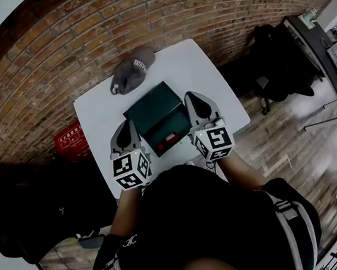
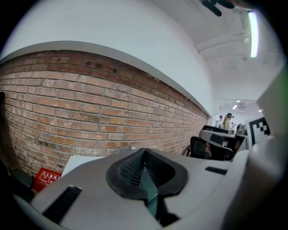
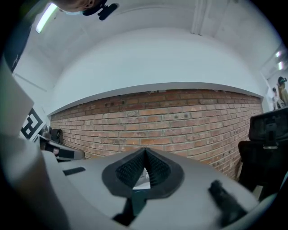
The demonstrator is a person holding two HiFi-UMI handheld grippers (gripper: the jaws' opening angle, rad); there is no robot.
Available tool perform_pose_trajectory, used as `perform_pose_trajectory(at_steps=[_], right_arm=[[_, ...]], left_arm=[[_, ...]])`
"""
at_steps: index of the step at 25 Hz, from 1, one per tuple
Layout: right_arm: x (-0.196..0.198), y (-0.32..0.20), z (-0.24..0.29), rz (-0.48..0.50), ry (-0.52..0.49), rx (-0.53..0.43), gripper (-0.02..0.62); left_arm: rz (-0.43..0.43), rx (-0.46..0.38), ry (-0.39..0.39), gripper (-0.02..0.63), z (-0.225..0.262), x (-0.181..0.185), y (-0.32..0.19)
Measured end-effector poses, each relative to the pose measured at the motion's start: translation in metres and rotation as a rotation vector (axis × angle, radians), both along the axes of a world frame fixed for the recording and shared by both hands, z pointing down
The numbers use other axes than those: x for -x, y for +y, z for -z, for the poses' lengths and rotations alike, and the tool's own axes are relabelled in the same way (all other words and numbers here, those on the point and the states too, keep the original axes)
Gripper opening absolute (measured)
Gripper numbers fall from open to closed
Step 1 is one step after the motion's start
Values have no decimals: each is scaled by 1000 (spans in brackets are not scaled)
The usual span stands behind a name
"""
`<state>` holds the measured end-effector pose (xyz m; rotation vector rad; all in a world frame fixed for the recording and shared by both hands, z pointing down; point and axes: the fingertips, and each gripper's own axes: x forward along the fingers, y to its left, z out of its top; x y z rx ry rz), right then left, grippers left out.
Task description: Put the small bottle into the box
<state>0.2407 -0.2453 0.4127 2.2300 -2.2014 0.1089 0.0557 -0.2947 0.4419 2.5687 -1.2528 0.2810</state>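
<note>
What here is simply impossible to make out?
- Head view: red item in green box, too small to identify.
- Head view: table's near edge, hidden behind left gripper, right gripper, person.
- Gripper views: table top, mostly blocked by each gripper's own body.

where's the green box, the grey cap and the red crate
green box (image 1: 162,125): head view, bare part of its inside
grey cap (image 1: 133,69): head view, top of its crown
red crate (image 1: 72,141): head view, its printed face
</note>
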Motion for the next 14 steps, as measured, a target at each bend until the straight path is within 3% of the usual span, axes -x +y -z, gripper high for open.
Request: perform_pose_trajectory(at_steps=[14], right_arm=[[24, -9, -2, 66, 15, 23, 29]], left_arm=[[-12, 20, 10, 12, -6, 5, -2]])
